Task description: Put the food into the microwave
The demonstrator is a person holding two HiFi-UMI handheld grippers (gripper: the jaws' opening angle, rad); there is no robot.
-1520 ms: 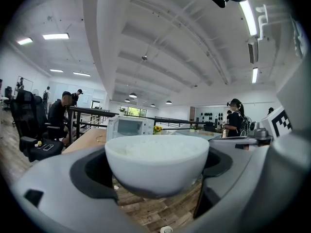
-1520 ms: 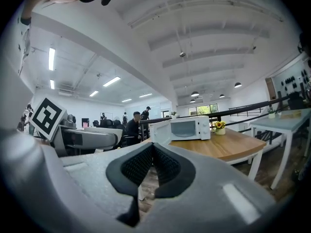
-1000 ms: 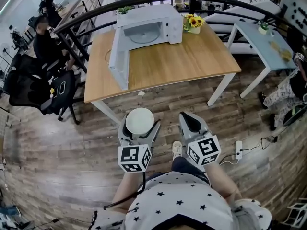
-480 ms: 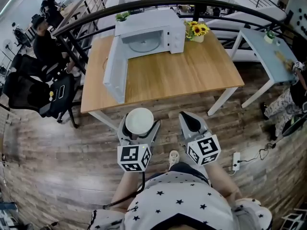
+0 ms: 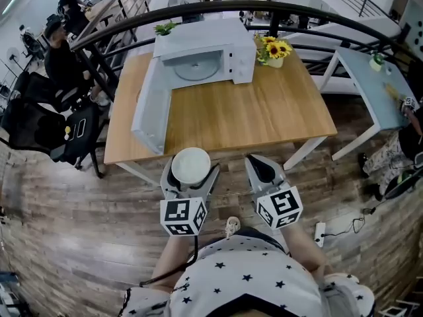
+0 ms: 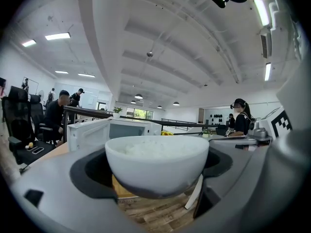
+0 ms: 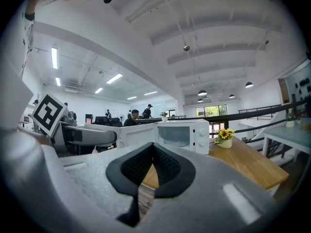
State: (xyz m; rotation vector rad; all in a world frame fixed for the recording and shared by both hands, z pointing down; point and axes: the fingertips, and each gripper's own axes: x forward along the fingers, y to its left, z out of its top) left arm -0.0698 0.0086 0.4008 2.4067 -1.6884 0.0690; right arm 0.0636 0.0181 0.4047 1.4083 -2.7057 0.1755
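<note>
A person in a star-print shirt [image 5: 244, 279] stands on a plank floor [image 5: 66, 223] at the 6 o'clock edge of a wooden worktop [image 5: 258, 111], a hand-held tool in each hand. The left tool [image 5: 190, 176] grasps a white bowl [image 5: 190, 164] by its sides. Its own view shows the bowl upright between the jaws and heaped with white rice [image 6: 153, 148]. The bowl hangs over the floor, just short of the worktop's near edge and well apart from the microwave [image 5: 211, 45].

The right tool [image 5: 262, 168] sits at 3 o'clock of the left one, clenched, its ribbed black pads [image 7: 165, 166] meeting at the tips. Each tool carries a marker cube, the left cube [image 5: 183, 215] and the right cube [image 5: 279, 207], both toward the person.

The white microwave stands at the worktop's 12 o'clock end. Its door [image 5: 151, 107] is swung wide open toward 9 o'clock, showing the glass turntable [image 5: 196, 67] inside. A pot of sunflowers [image 5: 273, 49] stands just beside the microwave at 3 o'clock. A dark railing [image 5: 297, 8] curves behind the worktop. A pale second table [image 5: 370, 78] stands at 3 o'clock, and black office chairs [image 5: 39, 121] and a seated person [image 5: 56, 55] are at 9 to 10 o'clock.
</note>
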